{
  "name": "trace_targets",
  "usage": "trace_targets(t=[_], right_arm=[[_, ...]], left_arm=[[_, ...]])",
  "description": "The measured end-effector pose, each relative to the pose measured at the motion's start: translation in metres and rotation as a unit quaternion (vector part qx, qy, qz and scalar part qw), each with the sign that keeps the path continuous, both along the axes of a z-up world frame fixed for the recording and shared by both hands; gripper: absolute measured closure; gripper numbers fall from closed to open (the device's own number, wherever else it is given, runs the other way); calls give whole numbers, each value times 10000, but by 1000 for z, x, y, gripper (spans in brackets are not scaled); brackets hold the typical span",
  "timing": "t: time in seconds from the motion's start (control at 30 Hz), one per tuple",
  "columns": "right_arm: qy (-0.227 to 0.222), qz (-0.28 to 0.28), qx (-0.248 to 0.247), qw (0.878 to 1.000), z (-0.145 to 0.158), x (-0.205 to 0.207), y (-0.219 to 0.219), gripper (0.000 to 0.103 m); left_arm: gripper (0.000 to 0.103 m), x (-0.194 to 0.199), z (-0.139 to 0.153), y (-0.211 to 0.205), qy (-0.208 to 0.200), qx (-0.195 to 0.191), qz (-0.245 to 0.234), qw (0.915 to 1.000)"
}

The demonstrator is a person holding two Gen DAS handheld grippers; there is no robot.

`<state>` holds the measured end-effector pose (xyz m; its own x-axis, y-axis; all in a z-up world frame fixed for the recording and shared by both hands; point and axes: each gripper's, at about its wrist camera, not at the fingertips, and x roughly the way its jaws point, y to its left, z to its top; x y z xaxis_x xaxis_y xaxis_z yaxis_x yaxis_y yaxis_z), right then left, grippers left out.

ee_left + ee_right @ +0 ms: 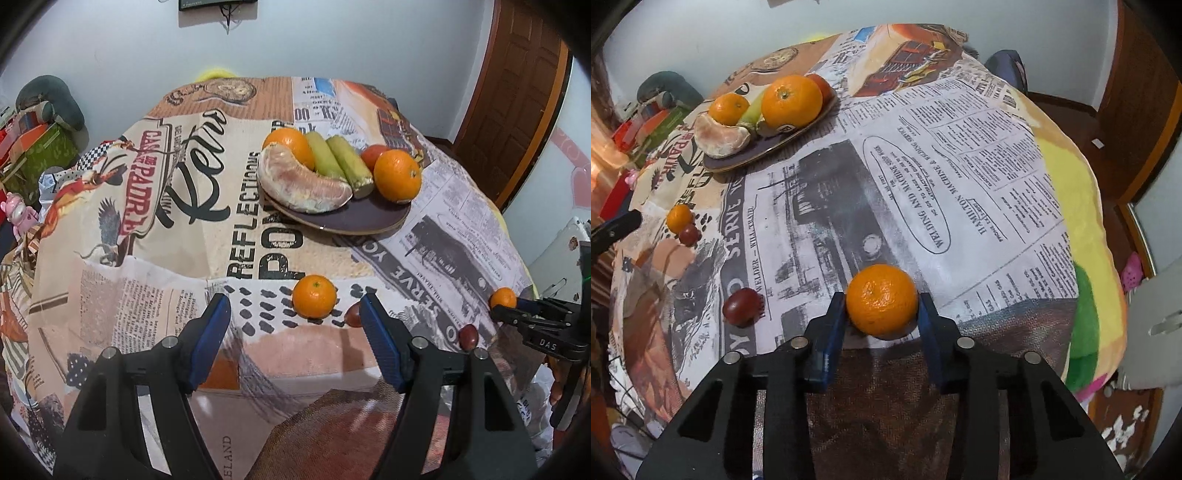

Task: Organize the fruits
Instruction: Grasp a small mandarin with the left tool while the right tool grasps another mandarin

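Observation:
A dark plate (354,221) on the table holds two oranges (397,176), a peeled pomelo piece (303,184), two green fruits and a red one. It also shows in the right wrist view (738,162). My left gripper (295,314) is open, just short of a loose orange (314,297) with a dark red fruit (353,315) beside it. My right gripper (882,314) is shut on another orange (882,300), low over the cloth; it shows in the left wrist view (503,298). A second red fruit (741,307) lies left of it.
A newspaper-print cloth (960,184) covers the round table. Boxes and a cushion (48,103) stand at far left. A wooden door (517,92) is at right. A colourful blanket (1089,295) lies past the table's right edge.

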<state>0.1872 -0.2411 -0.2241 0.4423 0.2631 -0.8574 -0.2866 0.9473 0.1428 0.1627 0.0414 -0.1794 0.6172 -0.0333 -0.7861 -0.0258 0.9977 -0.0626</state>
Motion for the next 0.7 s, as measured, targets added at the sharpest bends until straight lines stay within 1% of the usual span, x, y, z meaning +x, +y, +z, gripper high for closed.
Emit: trace_targets(t=[0.27,0.3,0.4,0.47,0.53,0.57,0.67,0.7], right_arm=[[-363,101,90,9992,18,4,10,69],[-400,129,89,9991,21,5,12,69],[-528,233,132,9982,29,7,21,69],[-587,308,151,9977,33,10,26,69],[-626,390,152,9972,35,13,32,69],[-654,428,137,9968,36,14,36,69],[-703,533,118,9960,38,16,45,69],[-714,564,127,9958,39,17,47,69]], left_arm=[[31,12,-15,0,82,-66,-58,9999],[33,14,-16,0,85,-79,-61,9999],[39,21,-22,0,128,-92,-57,9999],[44,27,-27,0,208,-160,-62,9996],[51,32,-32,-1,296,-217,-81,9993],[52,34,-35,-2,331,-244,-106,9991],[62,36,-40,-3,382,-517,-238,9976],[67,37,-41,-4,388,-579,-273,9972]])
